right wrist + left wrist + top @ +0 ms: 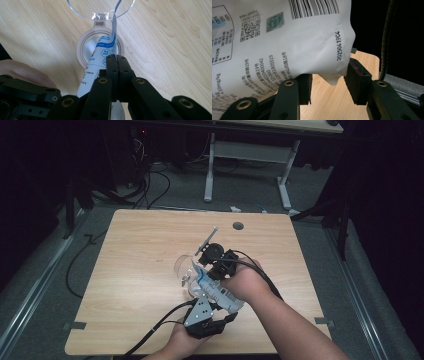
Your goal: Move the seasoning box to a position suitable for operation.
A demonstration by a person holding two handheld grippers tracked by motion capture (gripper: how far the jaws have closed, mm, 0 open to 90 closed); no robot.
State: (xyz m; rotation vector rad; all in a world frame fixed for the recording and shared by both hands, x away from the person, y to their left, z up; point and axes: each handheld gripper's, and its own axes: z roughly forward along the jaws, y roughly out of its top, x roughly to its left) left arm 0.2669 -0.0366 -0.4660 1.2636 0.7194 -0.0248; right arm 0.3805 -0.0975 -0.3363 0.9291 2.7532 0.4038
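A white pouch point(287, 42) printed with a barcode and small text hangs above the wooden table point(135, 245), held between both grippers. My left gripper point(329, 80) has its pads against the pouch's bulging lower end; in the high view it point(202, 312) sits near the front edge. My right gripper point(116, 58) is shut, pinching the pouch's thin upper edge point(106, 50); in the high view it point(212, 257) is just beyond the left one. Under the pouch stands a clear round container point(86, 51) with its hinged clear lid point(100, 10) open, also seen on the table from above point(184, 266).
A round cable hole point(238, 225) lies near the table's far edge. Tape marks point(74, 325) sit at the front corners. Behind the table stand another desk's white legs point(209, 170), with cables on the floor.
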